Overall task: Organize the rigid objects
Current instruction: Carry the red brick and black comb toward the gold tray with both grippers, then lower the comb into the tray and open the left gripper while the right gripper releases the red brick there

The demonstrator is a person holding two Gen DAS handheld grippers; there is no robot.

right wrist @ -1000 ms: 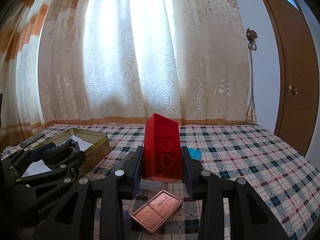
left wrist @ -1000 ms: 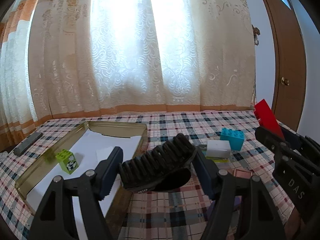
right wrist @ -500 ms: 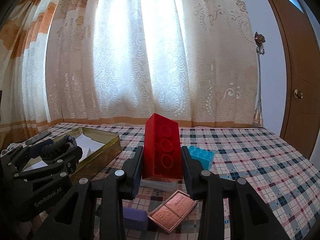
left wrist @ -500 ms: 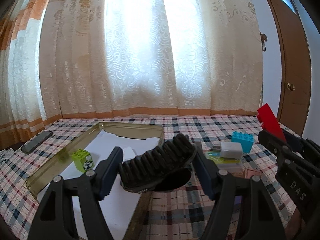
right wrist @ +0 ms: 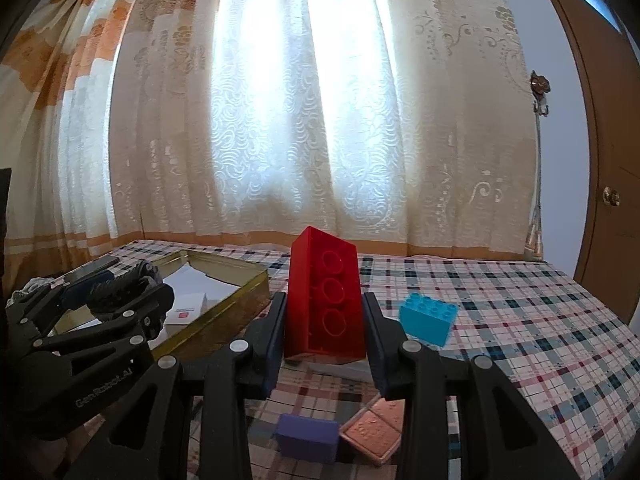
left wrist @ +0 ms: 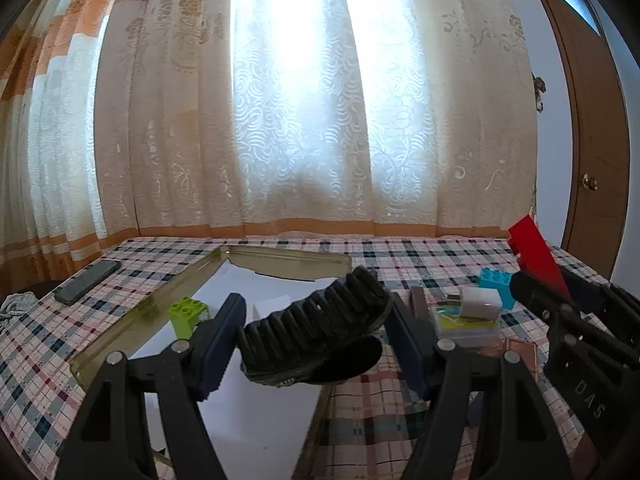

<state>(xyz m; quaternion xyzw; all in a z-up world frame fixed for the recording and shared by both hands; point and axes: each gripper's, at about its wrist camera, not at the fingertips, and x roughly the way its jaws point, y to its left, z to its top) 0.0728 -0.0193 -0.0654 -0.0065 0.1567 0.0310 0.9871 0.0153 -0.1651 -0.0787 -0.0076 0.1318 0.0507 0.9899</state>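
Note:
My left gripper (left wrist: 316, 340) is shut on a black hair claw clip (left wrist: 316, 336) and holds it above the near right edge of a gold tin tray (left wrist: 280, 258) lined with white paper. A green brick (left wrist: 188, 316) stands in the tray. My right gripper (right wrist: 324, 320) is shut on a tall red brick (right wrist: 324, 300), held upright above the checked tablecloth. The red brick also shows in the left wrist view (left wrist: 534, 256), at the right. The left gripper with the clip shows in the right wrist view (right wrist: 116, 292), at the left over the tray (right wrist: 240, 300).
A blue brick (right wrist: 428, 318), a purple block (right wrist: 308, 442) and a copper-coloured tablet (right wrist: 372, 432) lie on the cloth below my right gripper. A white charger (left wrist: 478, 302) sits on a clear box (left wrist: 464, 324). A phone (left wrist: 86, 282) lies at the far left.
Both grippers have risen and drawn back a little, each keeping its object. The tray and the loose items now sit lower and farther in both views.

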